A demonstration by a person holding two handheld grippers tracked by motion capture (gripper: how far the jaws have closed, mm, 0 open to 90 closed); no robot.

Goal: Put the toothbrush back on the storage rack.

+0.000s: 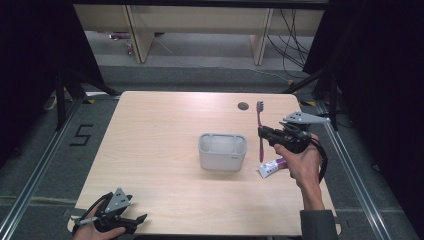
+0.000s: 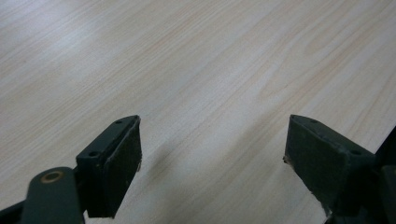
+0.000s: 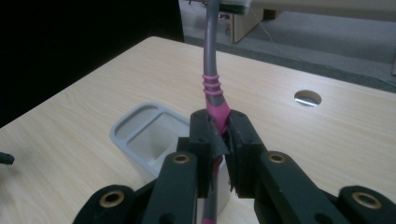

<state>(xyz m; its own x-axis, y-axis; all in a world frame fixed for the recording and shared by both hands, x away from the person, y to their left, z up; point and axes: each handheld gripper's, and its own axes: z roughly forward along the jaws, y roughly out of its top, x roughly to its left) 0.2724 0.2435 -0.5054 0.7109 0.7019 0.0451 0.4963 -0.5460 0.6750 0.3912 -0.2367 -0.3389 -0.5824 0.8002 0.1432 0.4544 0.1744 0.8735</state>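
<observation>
A pink and grey toothbrush [image 1: 260,129] hangs upright above the table, head up, with my right gripper [image 1: 263,133] shut on its handle. In the right gripper view the toothbrush [image 3: 212,86] rises from between the pressed jaws of that gripper [image 3: 217,128], its head cut off by the top edge. A grey two-compartment holder [image 1: 222,151] stands at the table's middle, just left of the brush; the holder [image 3: 144,135] lies below and left of the jaws. My left gripper [image 1: 139,220] rests open at the near left corner, and the left gripper [image 2: 212,144] has only bare wood between its pads.
A white and purple toothpaste tube [image 1: 270,167] lies on the table under my right hand. A round cable hole [image 1: 243,105] sits near the far edge of the wooden table [image 1: 160,125]. Dark curtains flank both sides.
</observation>
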